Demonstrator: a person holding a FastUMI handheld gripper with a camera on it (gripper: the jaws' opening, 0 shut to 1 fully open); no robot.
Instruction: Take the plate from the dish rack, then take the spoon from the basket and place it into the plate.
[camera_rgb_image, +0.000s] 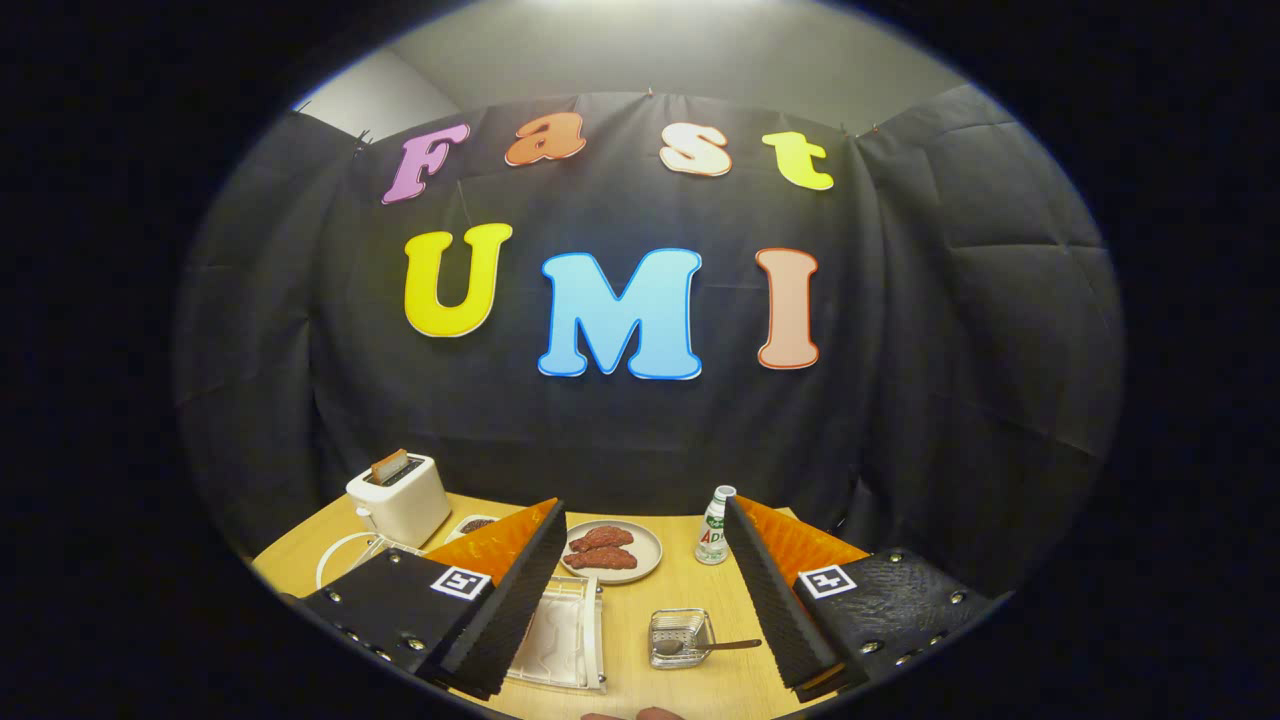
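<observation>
My gripper is open and held above the wooden table, with nothing between its fingers. Below the gap, close to the left finger, lies a clear dish rack with something white in it; I cannot make out the plate's shape. Right of the rack stands a small clear basket. A spoon rests in it, its handle sticking out toward the right finger.
Beyond the rack sits a round plate with reddish-brown food. A small bottle stands beside the right finger's tip. A white toaster with a slice in it and its white cord are beyond the left finger. A person's fingertips peek in nearest me.
</observation>
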